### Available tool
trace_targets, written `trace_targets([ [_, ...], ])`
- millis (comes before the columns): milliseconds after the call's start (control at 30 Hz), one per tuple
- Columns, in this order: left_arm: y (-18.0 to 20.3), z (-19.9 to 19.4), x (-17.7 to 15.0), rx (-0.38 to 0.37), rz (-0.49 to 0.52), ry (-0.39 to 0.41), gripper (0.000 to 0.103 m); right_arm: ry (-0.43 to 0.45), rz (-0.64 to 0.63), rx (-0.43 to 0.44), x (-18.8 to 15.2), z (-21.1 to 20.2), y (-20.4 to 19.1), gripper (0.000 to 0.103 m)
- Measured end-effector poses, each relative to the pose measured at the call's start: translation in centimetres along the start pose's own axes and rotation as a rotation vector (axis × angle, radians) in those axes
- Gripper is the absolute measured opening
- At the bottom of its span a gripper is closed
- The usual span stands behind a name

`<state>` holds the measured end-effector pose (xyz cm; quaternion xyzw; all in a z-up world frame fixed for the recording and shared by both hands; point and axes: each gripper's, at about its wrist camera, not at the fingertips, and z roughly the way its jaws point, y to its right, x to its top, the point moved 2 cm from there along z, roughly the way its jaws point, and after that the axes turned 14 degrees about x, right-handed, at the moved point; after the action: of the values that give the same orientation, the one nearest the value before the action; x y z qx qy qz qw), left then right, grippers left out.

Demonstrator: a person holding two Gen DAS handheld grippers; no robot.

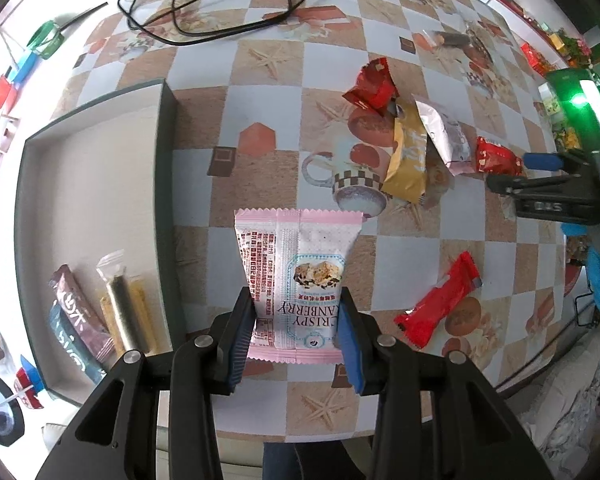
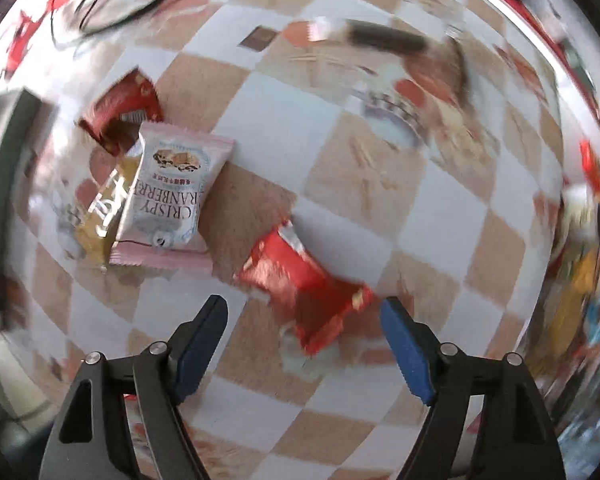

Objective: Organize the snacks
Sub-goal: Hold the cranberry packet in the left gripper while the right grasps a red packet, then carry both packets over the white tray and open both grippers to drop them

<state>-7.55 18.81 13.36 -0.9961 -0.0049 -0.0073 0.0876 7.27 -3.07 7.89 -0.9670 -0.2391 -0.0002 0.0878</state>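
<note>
One pink-edged white foil cranberry-crisp packet [image 1: 298, 280] I am gripping in left gripper [image 1: 296, 332] | right gripper [image 2: 304, 344] gaping wide, empty | next: transferring packet into grey-walled tray [image 1: 164, 128].

— What sort of place is this?
— A home, likely a dining table: patterned oilcloth [image 1: 260, 92] printed with cups and starfish, a charger cable [image 1: 204, 4] at upper left, cushioned seating at the lower right.

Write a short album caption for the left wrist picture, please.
Left gripper clasps a pink cranberry snack packet above the checkered table, beside a dark tray holding snack bars.
</note>
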Motion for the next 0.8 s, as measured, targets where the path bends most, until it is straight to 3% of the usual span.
trace_targets([
  [100,-0.6,0.6,0.2,0.005,-0.025,0.0,0.043,-0.036,-0.033,0.012,1.6,1.9,-1.1,0.068],
  [200,-2.2,0.1,0.1,0.003,-0.061,0.001,0.043,-0.038,0.008,0.076,2.7,1.6,-0.5,0.041],
  [500,-5.8,-0.1,0.1,0.041,-0.109,0.012,0.043,0.009,0.168,0.214,1.4,-0.6,0.6,0.04],
  [667,-7.8,0.2,-0.2,0.058,-0.124,0.018,0.043,0.036,0.15,0.252,0.4,-2.9,-1.4,0.041],
  [800,-9.1,0.1,-0.7,0.067,-0.138,0.029,0.043,0.048,0.114,0.277,1.4,-3.8,-4.2,0.041],
])
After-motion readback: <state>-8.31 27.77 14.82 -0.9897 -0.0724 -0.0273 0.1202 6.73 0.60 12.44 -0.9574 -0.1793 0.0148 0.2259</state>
